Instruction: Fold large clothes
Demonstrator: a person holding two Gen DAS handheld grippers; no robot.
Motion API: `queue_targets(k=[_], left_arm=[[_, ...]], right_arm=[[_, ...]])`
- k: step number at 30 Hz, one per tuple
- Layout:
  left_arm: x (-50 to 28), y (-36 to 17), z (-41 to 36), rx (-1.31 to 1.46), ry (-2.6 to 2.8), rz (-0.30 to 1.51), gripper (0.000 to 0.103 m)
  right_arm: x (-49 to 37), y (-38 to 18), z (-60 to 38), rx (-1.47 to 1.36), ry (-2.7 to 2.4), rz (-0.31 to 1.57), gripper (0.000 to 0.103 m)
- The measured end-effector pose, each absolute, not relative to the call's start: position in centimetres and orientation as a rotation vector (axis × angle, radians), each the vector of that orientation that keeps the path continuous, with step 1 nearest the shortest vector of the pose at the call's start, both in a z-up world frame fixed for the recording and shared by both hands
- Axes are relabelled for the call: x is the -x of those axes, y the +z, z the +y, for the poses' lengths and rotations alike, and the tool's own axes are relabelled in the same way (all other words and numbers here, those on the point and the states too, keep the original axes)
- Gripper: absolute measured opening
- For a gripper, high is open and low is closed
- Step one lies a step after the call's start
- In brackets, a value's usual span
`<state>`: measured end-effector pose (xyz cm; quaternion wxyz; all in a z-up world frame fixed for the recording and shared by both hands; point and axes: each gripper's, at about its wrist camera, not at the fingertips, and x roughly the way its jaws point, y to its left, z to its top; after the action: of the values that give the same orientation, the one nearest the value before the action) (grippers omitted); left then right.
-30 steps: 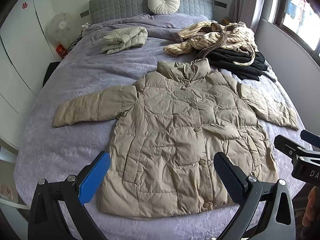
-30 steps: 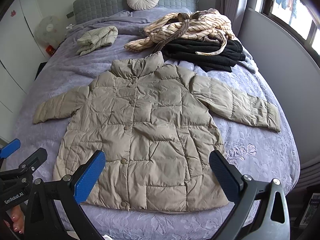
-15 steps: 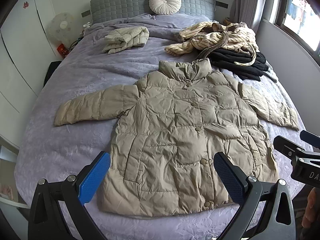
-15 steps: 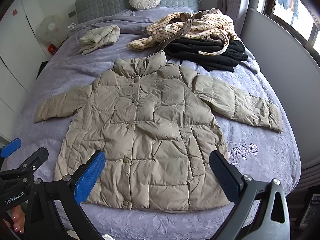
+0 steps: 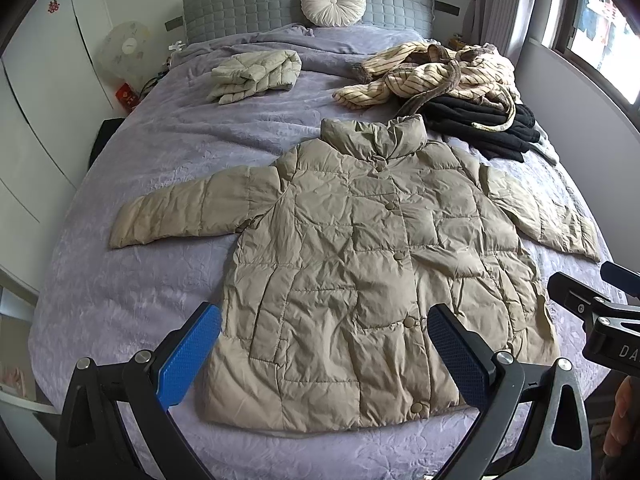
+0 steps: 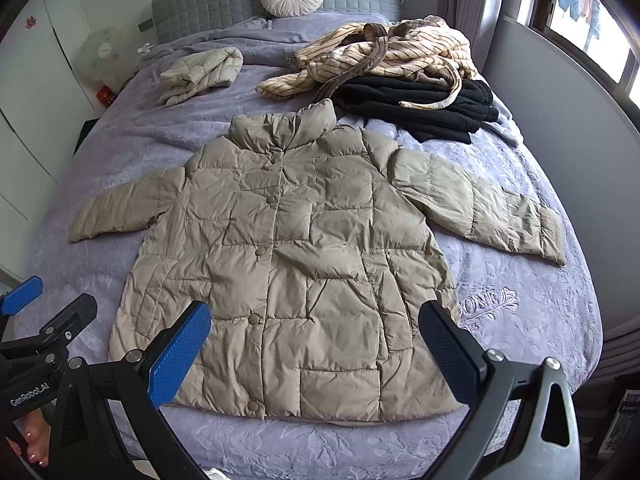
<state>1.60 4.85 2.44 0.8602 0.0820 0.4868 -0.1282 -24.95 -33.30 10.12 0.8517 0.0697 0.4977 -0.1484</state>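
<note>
A puffer jacket [image 5: 360, 264] is lying flat on the bed [image 5: 152, 304], folded jacket [image 5: 256, 75] behind-left, striped robe [image 5: 432, 74] behind-right atop black clothes [image 5: 480, 120].

Both grippers: black frames, silver screws, blue textured pads [image 5: 188, 356]; left gripper [image 6: 24, 320] marked "GenRobot.AI".

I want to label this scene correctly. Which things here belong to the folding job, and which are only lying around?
For the job: tan puffer jacket, spread flat; left gripper and right gripper, both open.

Lying about: folded pale jacket, striped robe, black garment, round pillow, fan.
</note>
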Motion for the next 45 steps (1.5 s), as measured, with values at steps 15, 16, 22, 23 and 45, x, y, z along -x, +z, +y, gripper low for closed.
queue_targets(k=[15, 16, 22, 23, 45], left_arm=[[-1.5, 2.5, 5.0, -0.172, -0.269, 1.022, 0.103], [-1.5, 2.5, 5.0, -0.172, -0.269, 1.022, 0.103], [-1.6, 2.5, 4.8, -0.171, -0.269, 1.022, 0.103], [-1.6, 2.5, 4.8, -0.171, -0.268, 1.022, 0.103], [-3.6, -0.2, 8.1, -0.095, -0.289, 1.115, 0.103]], right_arm=[[24.7, 10.0, -33.2, -0.145, -0.313, 1.049, 0.103], [24.7, 10.0, -33.1, -0.145, -0.314, 1.049, 0.103], [24.5, 9.9, -33.2, -0.144, -0.313, 1.050, 0.103], [24.6, 9.9, -33.2, -0.144, -0.312, 1.051, 0.103], [21.1, 7.7, -31.6, -0.137, -0.320, 1.174, 0.103]])
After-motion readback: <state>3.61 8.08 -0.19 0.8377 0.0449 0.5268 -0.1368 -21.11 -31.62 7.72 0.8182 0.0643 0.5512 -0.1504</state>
